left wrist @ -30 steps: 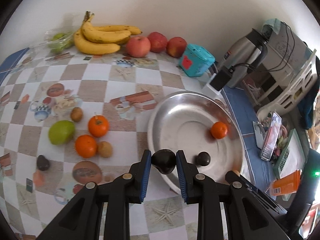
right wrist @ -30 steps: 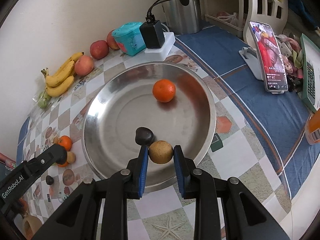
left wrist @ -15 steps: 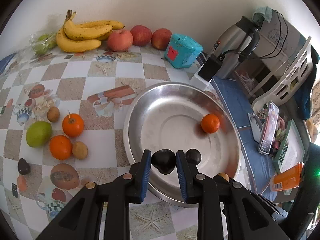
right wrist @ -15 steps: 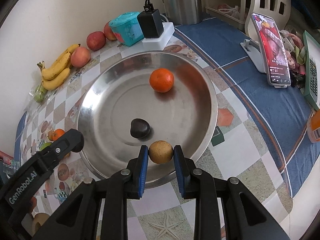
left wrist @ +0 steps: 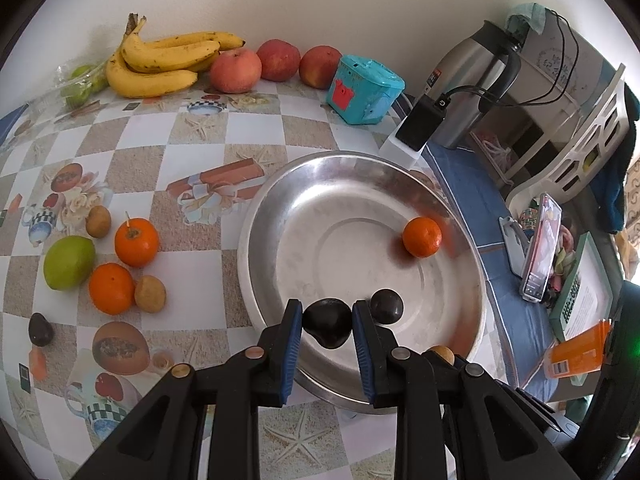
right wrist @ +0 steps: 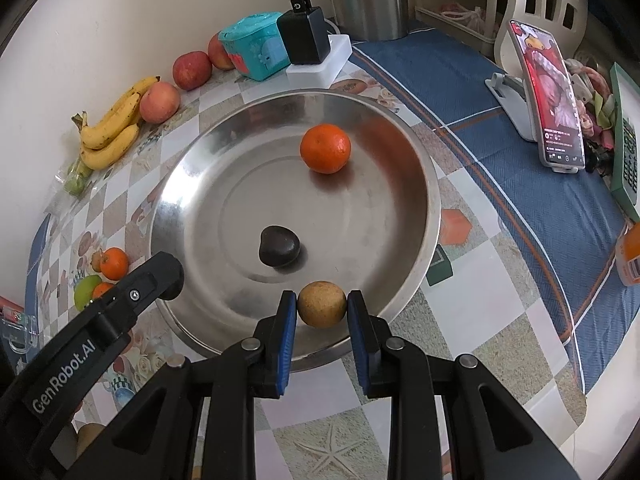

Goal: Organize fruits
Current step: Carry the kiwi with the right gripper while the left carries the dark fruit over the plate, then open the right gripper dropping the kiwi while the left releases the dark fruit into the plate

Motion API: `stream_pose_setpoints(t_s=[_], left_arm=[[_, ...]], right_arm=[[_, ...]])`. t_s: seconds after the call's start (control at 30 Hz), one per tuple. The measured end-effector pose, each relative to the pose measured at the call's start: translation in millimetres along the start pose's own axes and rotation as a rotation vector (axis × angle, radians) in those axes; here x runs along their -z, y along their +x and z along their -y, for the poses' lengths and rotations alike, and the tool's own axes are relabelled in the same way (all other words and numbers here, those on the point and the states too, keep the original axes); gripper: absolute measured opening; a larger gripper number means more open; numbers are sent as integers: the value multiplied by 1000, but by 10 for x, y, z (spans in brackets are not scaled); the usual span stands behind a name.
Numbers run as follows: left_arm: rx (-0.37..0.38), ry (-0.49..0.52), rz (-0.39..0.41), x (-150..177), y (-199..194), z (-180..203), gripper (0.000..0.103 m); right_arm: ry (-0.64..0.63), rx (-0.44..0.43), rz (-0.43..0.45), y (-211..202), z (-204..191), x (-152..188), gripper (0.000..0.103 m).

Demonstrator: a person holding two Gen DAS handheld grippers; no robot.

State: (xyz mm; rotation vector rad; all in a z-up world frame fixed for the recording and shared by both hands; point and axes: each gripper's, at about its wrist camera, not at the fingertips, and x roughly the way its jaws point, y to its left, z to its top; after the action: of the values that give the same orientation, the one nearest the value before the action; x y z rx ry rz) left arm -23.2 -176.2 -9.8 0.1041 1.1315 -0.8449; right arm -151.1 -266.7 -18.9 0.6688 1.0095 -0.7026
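My left gripper [left wrist: 327, 326] is shut on a dark avocado [left wrist: 327, 329], held over the near rim of the steel bowl [left wrist: 260, 208]. Inside the bowl lie an orange [left wrist: 422, 237] and another dark avocado [left wrist: 386, 306]. My right gripper [right wrist: 322, 310] is shut on a brown kiwi [right wrist: 322, 304], just above the bowl's [right wrist: 430, 184] near rim. The same orange [right wrist: 325, 148] and dark avocado [right wrist: 279, 246] show in the right wrist view. Left of the bowl on the table lie two oranges [left wrist: 136, 242], a green fruit [left wrist: 69, 262], two brown kiwis [left wrist: 150, 294] and a dark avocado [left wrist: 40, 329].
Bananas [left wrist: 160, 60] and three apples [left wrist: 236, 70] line the back wall beside a teal box [left wrist: 362, 90]. A charger on a white power strip [left wrist: 414, 132] and a kettle [left wrist: 476, 80] stand behind the bowl. A phone on a stand [right wrist: 550, 96] and an orange carton [left wrist: 576, 354] sit on the blue cloth at right.
The left gripper has carried its dark avocado rightward and down, from beside the bowl's rim to over it. The right gripper has kept nearly still with the kiwi.
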Motion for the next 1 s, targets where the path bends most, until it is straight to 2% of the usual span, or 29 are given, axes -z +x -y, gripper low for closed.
stream_pose_setpoints(t_s=[0.67, 0.8, 1.0], left_arm=[[3, -13, 1, -13, -29, -21, 30], [7, -13, 10, -22, -59, -21, 39], [5, -23, 16, -41, -89, -53, 42]], right_arm=[[4, 5, 13, -15, 25, -27, 30], [6, 3, 26, -51, 32, -28, 30], [10, 4, 31, -63, 35, -23, 30]])
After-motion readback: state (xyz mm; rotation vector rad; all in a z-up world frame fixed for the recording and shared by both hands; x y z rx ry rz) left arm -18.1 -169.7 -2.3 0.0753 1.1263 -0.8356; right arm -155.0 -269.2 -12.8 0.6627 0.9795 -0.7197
